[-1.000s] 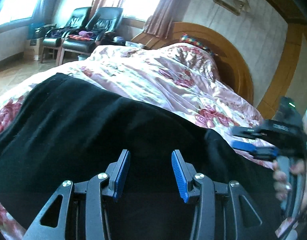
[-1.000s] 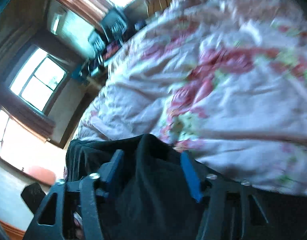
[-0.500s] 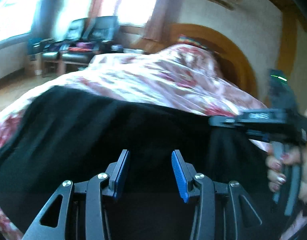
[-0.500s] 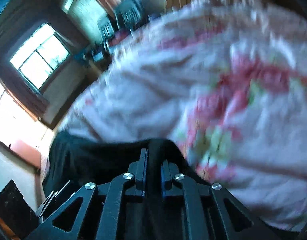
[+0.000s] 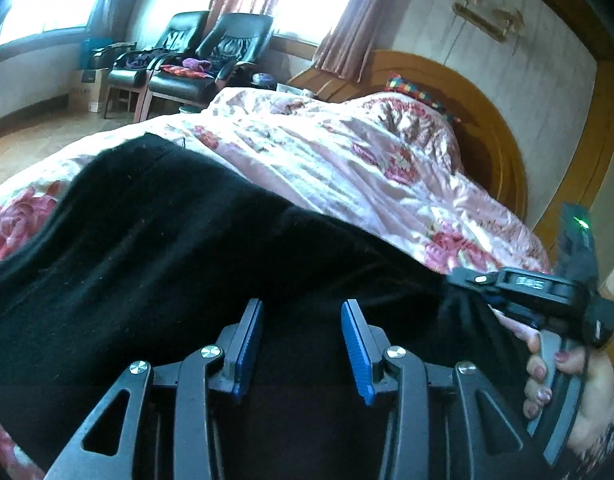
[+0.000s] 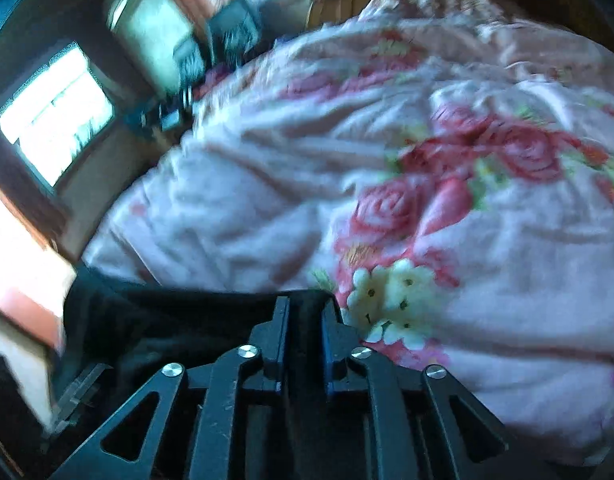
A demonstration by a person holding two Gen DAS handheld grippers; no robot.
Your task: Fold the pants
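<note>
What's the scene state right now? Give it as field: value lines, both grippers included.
garment: black pants, spread on the bed
surface: pink floral quilt
left gripper: open, blue pads apart over the pants, nothing clamped
right gripper: shut on an edge of the pants
right hand: visible on the right gripper's handle
background: two black armchairs, wooden headboard
image quality: right wrist view blurred

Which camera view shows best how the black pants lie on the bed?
The left wrist view: the black pants spread wide and sharp across the floral quilt. The right wrist view is blurred and shows only a dark edge pinched in the right tool.
</note>
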